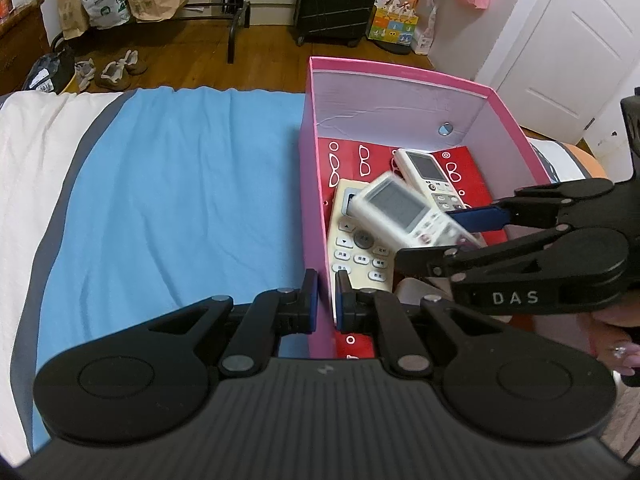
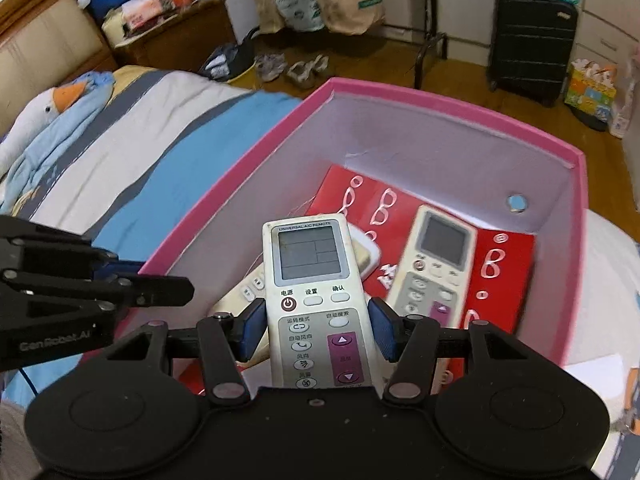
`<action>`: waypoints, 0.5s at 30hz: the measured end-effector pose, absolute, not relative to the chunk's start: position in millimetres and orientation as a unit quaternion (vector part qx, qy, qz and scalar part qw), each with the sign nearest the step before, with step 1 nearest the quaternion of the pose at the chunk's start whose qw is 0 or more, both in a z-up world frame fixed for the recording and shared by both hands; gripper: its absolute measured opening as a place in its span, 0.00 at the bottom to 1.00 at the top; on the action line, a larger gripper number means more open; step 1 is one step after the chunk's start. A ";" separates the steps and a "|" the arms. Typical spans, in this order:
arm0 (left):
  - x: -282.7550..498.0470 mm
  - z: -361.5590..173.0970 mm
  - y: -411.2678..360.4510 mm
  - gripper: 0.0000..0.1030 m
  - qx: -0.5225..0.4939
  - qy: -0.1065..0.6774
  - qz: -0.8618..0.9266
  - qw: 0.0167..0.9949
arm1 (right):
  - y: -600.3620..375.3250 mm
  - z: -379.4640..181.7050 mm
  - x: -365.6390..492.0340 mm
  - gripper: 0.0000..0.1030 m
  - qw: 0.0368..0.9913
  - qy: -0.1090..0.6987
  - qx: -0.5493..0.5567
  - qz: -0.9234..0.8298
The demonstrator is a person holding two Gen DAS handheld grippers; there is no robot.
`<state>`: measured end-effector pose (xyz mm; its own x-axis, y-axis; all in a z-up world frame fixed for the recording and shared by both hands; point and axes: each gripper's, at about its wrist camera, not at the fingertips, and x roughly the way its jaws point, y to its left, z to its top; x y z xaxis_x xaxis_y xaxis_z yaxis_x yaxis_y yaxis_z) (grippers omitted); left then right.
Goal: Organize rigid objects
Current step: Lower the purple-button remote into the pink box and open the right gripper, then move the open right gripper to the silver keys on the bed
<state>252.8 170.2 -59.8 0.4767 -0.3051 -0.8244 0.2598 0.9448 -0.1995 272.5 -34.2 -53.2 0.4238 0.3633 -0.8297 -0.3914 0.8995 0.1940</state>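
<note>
Right gripper (image 2: pixel 316 330): both blue pads clamped on the sides of a white remote (image 2: pixel 316 300), the one labelled for universal A/C use, screen end pointing away from the hand. It hangs above the open pink box (image 2: pixel 400 94), over the near part of its floor. In the left wrist view the same remote (image 1: pixel 404 212) is blurred.

Left gripper (image 1: pixel 325 300): fingers drawn together on the box's near-left wall, one pad outside and one inside; judged to be steadying the box on the soft blue bedcover (image 1: pixel 180 200).

Directly under the held remote lies a cream remote (image 1: pixel 358 252), slanted. Beyond and to the right of the right gripper lies a second white remote (image 2: pixel 436 264), on the red booklet (image 2: pixel 504 264) with the eyeglass pattern that lines the box floor.

Risks, judged:
- Release from this height: the remote drops onto the cream one, skids and ends up crossed or propped against a wall. Cause: hard plastic on hard plastic, uneven stack.
- Right gripper's lower finger catches the box rim on descent. Cause: narrow clearance at the near wall.
- Box tips or slides if the left grip slackens. Cause: yielding mattress beneath.
- The two grippers are close together at the near-left corner; a sideways move could knock them.

Counts: remotes 3 (one held, two in box); box 1; booklet 1; grippers 2.
</note>
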 end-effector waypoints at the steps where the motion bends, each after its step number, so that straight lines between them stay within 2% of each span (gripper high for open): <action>1: 253.5 -61.0 169.4 0.08 -0.021 0.486 -0.163 0.859 | -35.4 -50.5 270.8 0.61 0.847 0.480 -0.014 0.227; 15: 253.3 -60.3 163.6 0.08 -0.007 0.488 -0.158 0.858 | -134.1 36.5 208.6 0.66 0.898 0.367 -0.011 0.241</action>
<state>253.3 163.6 -60.3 0.4738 -0.2770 -0.8359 0.2640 0.9503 -0.1652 208.6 -134.1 36.5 0.6142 0.4257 -0.6645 -0.4419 0.8831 0.1574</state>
